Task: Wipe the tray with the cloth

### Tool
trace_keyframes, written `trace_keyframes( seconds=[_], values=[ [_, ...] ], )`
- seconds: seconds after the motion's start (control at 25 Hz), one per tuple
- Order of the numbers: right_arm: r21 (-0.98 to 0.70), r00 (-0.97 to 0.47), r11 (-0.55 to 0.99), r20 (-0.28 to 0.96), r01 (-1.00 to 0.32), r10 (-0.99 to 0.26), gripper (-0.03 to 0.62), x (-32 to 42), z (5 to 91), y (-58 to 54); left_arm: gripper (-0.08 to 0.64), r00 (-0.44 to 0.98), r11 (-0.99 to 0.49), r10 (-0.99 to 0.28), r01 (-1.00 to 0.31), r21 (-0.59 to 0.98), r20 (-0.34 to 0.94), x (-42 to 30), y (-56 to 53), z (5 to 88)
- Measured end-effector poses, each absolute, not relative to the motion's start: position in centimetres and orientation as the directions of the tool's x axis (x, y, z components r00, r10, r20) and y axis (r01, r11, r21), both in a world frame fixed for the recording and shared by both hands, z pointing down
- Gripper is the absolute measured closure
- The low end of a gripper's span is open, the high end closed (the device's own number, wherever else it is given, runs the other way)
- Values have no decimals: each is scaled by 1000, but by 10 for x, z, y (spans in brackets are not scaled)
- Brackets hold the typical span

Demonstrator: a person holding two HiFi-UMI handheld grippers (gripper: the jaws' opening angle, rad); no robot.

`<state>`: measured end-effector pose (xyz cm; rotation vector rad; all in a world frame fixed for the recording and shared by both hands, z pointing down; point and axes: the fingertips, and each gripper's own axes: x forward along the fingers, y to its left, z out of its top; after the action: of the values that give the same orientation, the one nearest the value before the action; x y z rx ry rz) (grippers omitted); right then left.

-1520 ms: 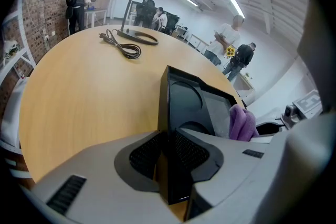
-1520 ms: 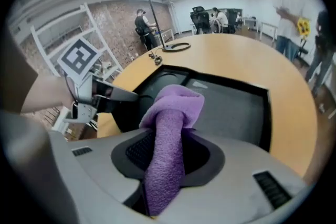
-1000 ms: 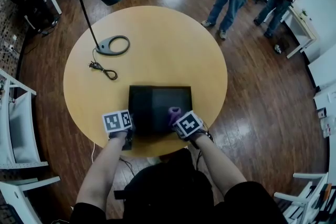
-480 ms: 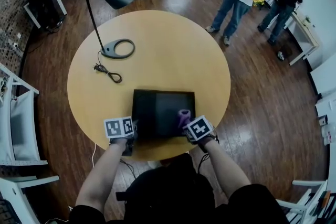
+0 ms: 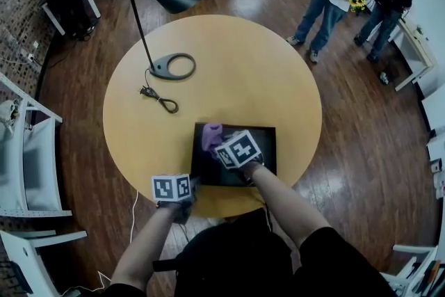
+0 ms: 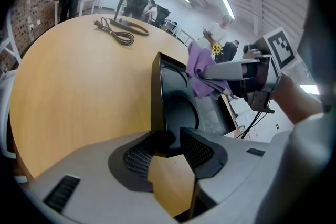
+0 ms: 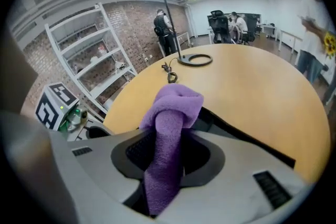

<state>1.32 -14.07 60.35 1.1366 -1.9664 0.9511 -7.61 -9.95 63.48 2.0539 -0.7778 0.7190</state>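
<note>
On a round table of pale, smooth wood: a black rectangular tray, glossy, with a low raised rim, lying near the person's edge. Pinched between the dark ribbed pads of the right gripper: a purple cloth, nubbly terry, bunched into a soft knob beyond the jaws, with a strip trailing back through them. Held over the tray's far-left corner; contact with the rim not clear. Left gripper at the near-left corner, jaws spread and just lately opening, thin rim between the grid-textured pads, not pressed. Farther off, a black desk lamp with ring-shaped base and a looped black cord.
</note>
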Motion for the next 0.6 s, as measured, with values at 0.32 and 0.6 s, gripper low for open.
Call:
trace_keyframes(
  seconds=[0.32,0.6],
  values=[
    [-271,-380,298,828,-915,-412,465,-17,634,-189,403,673,-372,-279,-733,569,685,-77,-98,641],
    [-242,-326,232,829,-942,-455,465,25,640,-188,403,684,-316,-303,-729,607,664,-85,-102,643]
  ],
)
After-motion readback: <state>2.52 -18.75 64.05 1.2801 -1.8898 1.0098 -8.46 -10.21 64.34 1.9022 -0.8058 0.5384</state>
